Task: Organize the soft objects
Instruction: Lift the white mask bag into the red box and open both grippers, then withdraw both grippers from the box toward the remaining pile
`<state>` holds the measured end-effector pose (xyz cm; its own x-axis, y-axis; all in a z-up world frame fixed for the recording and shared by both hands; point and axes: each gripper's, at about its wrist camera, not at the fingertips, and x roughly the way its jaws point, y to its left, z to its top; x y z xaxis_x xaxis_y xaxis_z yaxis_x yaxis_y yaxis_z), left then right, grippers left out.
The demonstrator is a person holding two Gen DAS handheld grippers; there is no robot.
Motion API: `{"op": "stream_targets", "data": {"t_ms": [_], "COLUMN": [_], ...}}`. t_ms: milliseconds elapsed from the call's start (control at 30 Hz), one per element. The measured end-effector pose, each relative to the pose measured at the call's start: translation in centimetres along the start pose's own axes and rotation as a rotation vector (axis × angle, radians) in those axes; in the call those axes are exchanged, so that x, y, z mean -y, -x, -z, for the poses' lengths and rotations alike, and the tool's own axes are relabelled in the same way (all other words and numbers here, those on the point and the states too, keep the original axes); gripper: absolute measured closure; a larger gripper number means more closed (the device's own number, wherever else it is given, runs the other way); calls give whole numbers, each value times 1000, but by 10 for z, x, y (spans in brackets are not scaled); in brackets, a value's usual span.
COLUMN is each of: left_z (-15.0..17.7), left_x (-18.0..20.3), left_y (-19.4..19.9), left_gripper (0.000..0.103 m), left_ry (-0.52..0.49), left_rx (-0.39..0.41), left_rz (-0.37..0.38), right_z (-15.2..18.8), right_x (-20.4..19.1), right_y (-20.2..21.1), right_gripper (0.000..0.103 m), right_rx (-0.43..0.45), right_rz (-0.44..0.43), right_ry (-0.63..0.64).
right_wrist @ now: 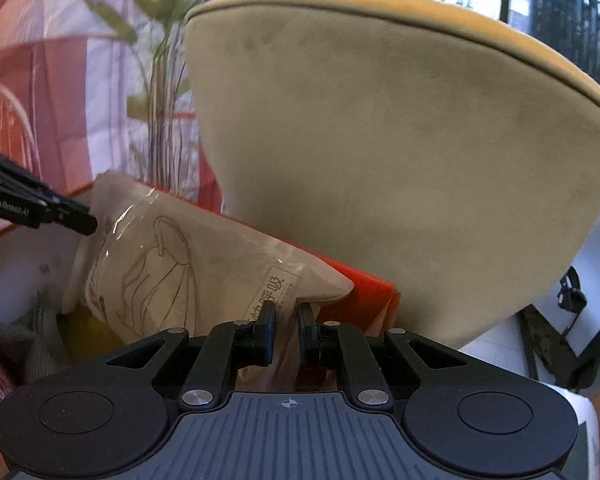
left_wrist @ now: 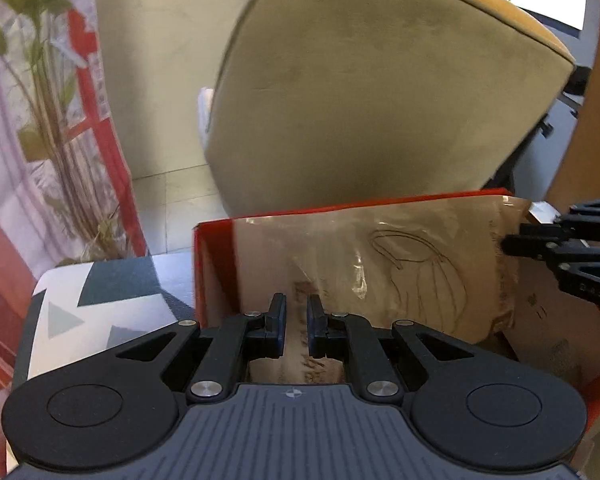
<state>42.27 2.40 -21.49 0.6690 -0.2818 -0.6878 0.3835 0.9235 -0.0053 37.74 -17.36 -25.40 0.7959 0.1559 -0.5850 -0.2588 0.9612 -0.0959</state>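
A soft beige packet in clear plastic wrap, with a line drawing on it, is held over an open orange cardboard box. My left gripper is shut on the packet's near left end. My right gripper is shut on its other end; the packet also shows in the right wrist view. Each gripper appears in the other's view: the right one at the packet's right edge, the left one at its top left. Grey cloth and something yellow lie in the box.
A large beige and yellow cushioned chair back stands right behind the box. A patterned grey and white surface lies left of the box. A plant and a red and white curtain are at the left.
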Motion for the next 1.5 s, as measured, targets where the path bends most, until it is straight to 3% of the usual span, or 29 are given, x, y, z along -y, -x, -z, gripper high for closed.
{"op": "stream_targets", "data": {"t_ms": [133, 333, 500, 633, 700, 767, 833, 933, 1000, 1067, 1167, 1500], "left_z": [0, 1, 3, 9, 16, 24, 34, 49, 61, 72, 94, 164], "left_x": [5, 7, 16, 19, 22, 27, 32, 36, 40, 44, 52, 70], "left_y": [7, 25, 54, 77, 93, 108, 123, 141, 155, 167, 187, 230], "left_gripper": [91, 91, 91, 89, 84, 66, 56, 46, 36, 11, 0, 0], "left_ry": [-19, 12, -18, -1, 1, -5, -9, -4, 5, 18, 23, 87], "left_rx": [23, 73, 123, 156, 173, 191, 208, 227, 238, 254, 291, 283], "left_rz": [15, 29, 16, 5, 6, -1, -4, -2, -10, -31, -62, -88], "right_z": [-2, -5, -6, -7, -6, -4, 0, 9, 16, 28, 42, 103], "right_x": [-2, -14, -25, -41, -49, -56, -58, -64, -68, -71, -79, -108], "right_y": [-11, -20, 10, 37, 52, 67, 87, 117, 136, 158, 185, 246], "right_gripper": [92, 92, 81, 79, 67, 57, 47, 32, 11, 1, 1, 0], "right_rx": [-71, -108, 60, 114, 136, 155, 174, 199, 216, 250, 283, 341], "right_rz": [8, 55, 86, 90, 80, 72, 55, 37, 25, 24, 4, -12], "right_ry": [-2, 57, 45, 68, 67, 61, 46, 5, -34, -77, -124, -260]}}
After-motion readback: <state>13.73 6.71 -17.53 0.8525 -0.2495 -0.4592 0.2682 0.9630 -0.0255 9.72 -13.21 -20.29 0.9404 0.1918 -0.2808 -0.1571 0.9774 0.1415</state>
